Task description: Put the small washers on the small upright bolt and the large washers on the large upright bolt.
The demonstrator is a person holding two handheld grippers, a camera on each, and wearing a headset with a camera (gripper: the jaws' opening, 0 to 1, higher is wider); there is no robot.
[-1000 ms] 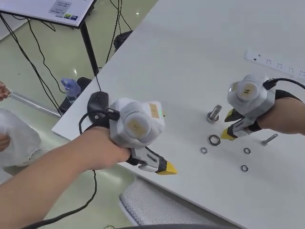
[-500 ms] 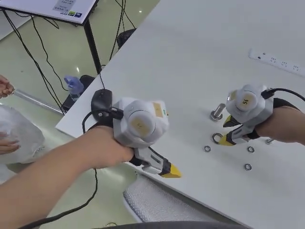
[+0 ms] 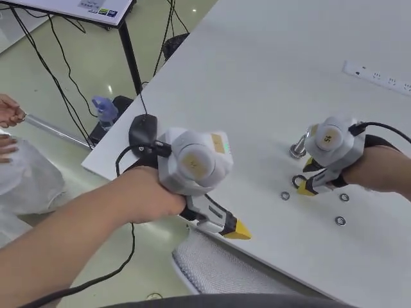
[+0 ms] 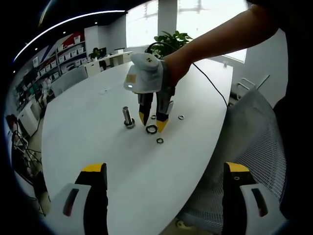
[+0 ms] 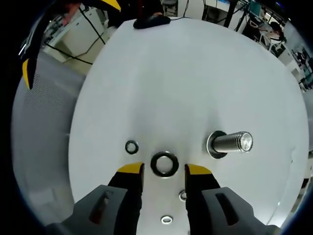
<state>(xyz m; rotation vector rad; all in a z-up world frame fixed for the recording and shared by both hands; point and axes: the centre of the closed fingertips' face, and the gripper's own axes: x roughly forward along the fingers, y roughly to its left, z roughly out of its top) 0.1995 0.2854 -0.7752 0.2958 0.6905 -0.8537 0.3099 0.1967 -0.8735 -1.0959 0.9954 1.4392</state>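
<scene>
Your right claw (image 5: pixel 164 170): open, tips either side of the large washer (image 5: pixel 164 164), upright bolt (image 5: pixel 230 142) near. Left claw (image 4: pixel 165 169): open, empty.

1. Flat white tabletop (image 3: pixel 257 77): plain, no pattern.
2. Shiny steel large upright bolt (image 5: pixel 230 142): bright silver, end glinting.
3. Large round steel washer (image 5: pixel 164 164), just beside the bolt: dark grey ring, paler edge.
4. Small round steel washer (image 5: pixel 131 146), past the large washer from the bolt: silver-grey.
5. Right gripper (image 3: pixel 307 178), near the bolt: off-white shell, beige top disc, dark fingers, yellow tips.
6. Left gripper (image 4: pixel 165 169), well apart from the bolt: same colours.
7. Mesh chair seat (image 3: pixel 212 266): grey, fine weave.
8. Rounded plastic mouse (image 3: pixel 142 126): black.
</scene>
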